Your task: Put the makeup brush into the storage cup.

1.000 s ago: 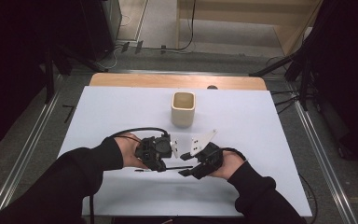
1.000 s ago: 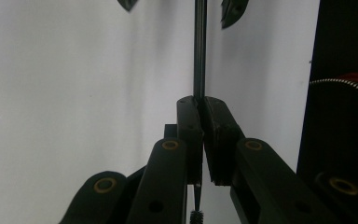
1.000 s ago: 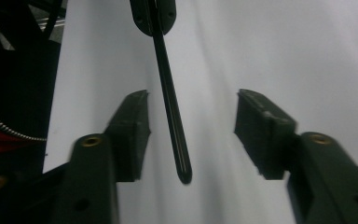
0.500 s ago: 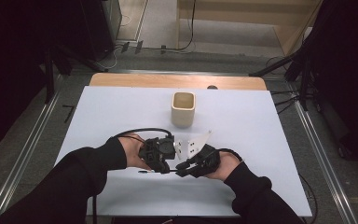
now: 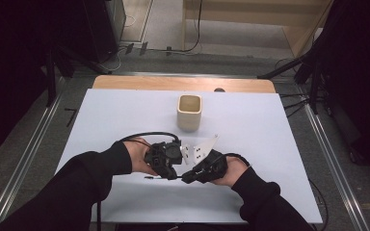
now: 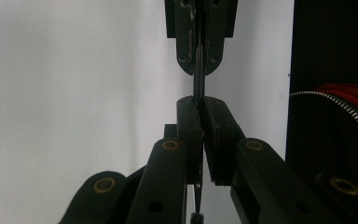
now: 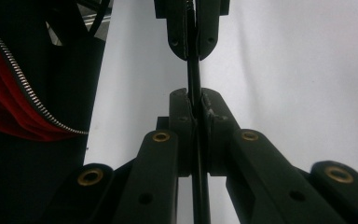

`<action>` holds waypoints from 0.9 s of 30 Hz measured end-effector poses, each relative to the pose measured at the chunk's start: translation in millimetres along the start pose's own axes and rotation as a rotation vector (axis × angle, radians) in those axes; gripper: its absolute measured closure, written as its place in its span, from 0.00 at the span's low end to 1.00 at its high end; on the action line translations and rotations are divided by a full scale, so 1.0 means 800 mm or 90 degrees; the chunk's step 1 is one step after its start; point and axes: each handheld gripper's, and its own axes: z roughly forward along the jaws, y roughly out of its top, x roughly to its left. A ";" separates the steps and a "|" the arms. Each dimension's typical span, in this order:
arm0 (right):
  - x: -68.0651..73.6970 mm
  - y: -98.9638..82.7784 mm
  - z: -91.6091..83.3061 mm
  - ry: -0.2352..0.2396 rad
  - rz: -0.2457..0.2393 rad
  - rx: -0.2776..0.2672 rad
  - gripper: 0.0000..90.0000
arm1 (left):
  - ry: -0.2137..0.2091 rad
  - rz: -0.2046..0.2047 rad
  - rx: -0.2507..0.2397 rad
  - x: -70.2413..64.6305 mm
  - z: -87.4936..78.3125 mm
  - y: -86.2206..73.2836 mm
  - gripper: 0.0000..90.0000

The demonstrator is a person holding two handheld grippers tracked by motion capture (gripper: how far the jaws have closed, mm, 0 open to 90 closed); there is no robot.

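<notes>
A thin dark rod [image 6: 198, 86] runs straight between my two grippers over the white table [image 5: 270, 134]. My left gripper [image 6: 199, 105] is shut on it, and the rod's small tufted end [image 6: 196, 217] pokes out behind the jaws. Facing it tip to tip, my right gripper [image 7: 195, 95] has just been closing and now pinches the same rod [image 7: 193, 74]. In the high view the left gripper [image 5: 175, 174] and right gripper [image 5: 187, 177] meet near the table's front middle. The rod's end [image 5: 149, 177] sticks out to the left.
A beige square cup [image 5: 189, 113] stands upright behind the grippers, near the table's middle. A wooden strip [image 5: 183, 83] borders the far edge. Black sleeves reach in from the front, and a jacket with red lining and a zip [image 7: 23, 98] shows beside the jaws.
The right gripper's jaws have closed onto the thin rod next to the left gripper's tips. Both hands stay in about the same place.
</notes>
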 end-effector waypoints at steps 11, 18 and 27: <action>-0.005 -0.005 -0.005 -0.002 0.025 0.003 0.95 | -0.025 -0.067 -0.086 0.013 -0.012 -0.015 0.61; -0.008 -0.008 -0.011 -0.008 0.036 0.000 0.95 | -0.056 -0.137 -0.149 0.029 -0.013 -0.030 0.42; -0.011 -0.017 -0.024 -0.026 0.056 -0.012 0.95 | -0.047 -0.165 -0.195 0.035 -0.016 -0.046 0.40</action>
